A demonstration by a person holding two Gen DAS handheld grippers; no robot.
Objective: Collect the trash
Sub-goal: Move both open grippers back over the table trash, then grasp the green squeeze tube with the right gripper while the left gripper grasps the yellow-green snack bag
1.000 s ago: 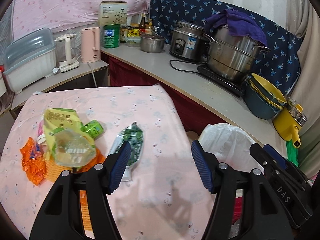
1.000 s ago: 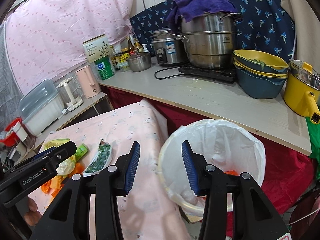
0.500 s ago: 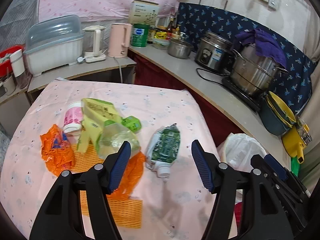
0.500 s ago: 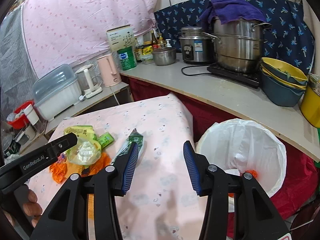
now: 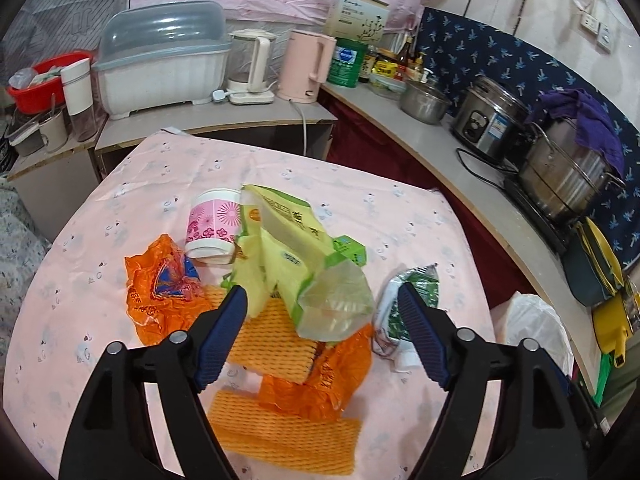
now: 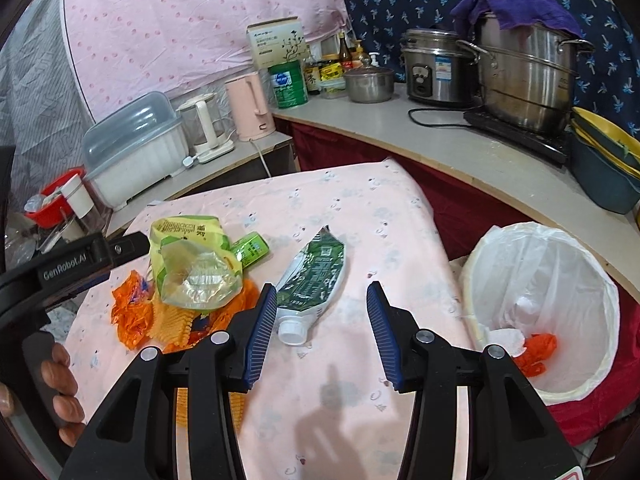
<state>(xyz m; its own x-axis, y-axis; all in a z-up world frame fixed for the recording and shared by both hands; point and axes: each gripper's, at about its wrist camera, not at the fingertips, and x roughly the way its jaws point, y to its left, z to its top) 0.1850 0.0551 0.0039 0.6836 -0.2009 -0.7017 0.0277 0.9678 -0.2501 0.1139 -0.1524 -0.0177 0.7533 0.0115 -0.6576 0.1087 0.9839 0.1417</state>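
A pile of trash lies on the pink tablecloth (image 5: 120, 320): a yellow-green bag (image 5: 288, 248), a pink paper cup (image 5: 214, 226), orange wrappers (image 5: 160, 284), orange foam netting (image 5: 276, 432) and a small green carton (image 5: 352, 246). My left gripper (image 5: 320, 298) hovers over the bag, its jaws opening, nothing pressed between them. A green-white pouch (image 6: 316, 276) lies just ahead of my right gripper (image 6: 322, 290), which is open and empty. The bin with a white liner (image 6: 540, 280) stands to the table's right, with an orange scrap (image 6: 536, 350) inside.
A curved counter (image 6: 460, 148) behind the table carries a steel pot (image 6: 524, 80), a rice cooker (image 6: 436, 68), stacked bowls (image 6: 604, 164), a pink kettle (image 5: 306, 66) and a lidded dish box (image 5: 160, 56). A hand (image 6: 60, 376) grips the left tool at the right view's lower left.
Both views have swung left, away from the bin and onto the trash pile. The left jaws stand wider than before. The right jaws look much the same.
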